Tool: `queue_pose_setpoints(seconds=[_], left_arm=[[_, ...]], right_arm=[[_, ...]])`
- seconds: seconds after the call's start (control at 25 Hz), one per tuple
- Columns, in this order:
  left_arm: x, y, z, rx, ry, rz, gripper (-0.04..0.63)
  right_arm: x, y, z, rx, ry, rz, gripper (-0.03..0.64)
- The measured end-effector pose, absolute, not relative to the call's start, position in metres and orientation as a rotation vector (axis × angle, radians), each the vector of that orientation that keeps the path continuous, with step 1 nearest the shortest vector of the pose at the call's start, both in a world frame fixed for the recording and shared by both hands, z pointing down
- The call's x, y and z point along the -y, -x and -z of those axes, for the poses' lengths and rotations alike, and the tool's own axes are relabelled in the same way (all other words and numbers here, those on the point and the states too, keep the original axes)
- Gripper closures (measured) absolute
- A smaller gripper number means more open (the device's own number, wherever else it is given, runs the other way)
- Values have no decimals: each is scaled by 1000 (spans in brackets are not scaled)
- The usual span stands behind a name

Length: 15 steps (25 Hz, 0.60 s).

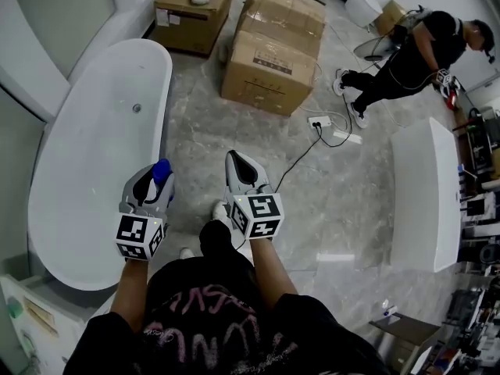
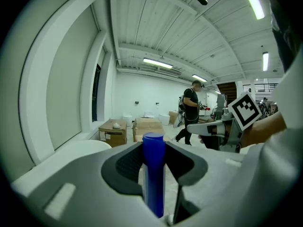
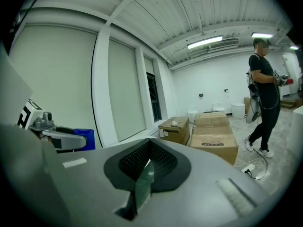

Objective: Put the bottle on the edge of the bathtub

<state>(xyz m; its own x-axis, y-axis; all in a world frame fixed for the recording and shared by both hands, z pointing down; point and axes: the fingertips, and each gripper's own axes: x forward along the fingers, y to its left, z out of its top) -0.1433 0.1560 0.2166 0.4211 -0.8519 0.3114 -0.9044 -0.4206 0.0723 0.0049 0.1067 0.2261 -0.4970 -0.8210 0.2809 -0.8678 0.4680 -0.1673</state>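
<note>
Bottle [image 2: 153, 171], blue and upright, sits clamped in the left tongs [image 1: 154, 180]; right tongs [image 3: 147, 162] closed, empty; bathtub [image 1: 86, 155] at ten o'clock.

Blue bottle [image 1: 162, 169]: only its top end is showing above the jaws of the left gripper [image 1: 152, 184] in the head view. The rest of its body is lying covered by the gripper, and in the left gripper view its base is disappearing behind the grey housing. White bathtub [image 1: 86, 147]: its near end is being overlapped by that gripper and the wearer's forearm [image 1: 129, 291]. Cardboard boxes [image 1: 269, 57]: label print is coming out too small to read; the standing person [image 1: 406, 57] is carrying a mosaic patch over the face, and the bottom edge is cutting off the wearer's body.
</note>
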Motion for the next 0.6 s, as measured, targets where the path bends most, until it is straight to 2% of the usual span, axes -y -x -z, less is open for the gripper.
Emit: queue_pose_setpoints(seconds=[0.6], left_arm=[[-34,108,-247,1591,-2300,-461,448]], right_arm=[[22,-39,-263,2567,-1327,-569,603]])
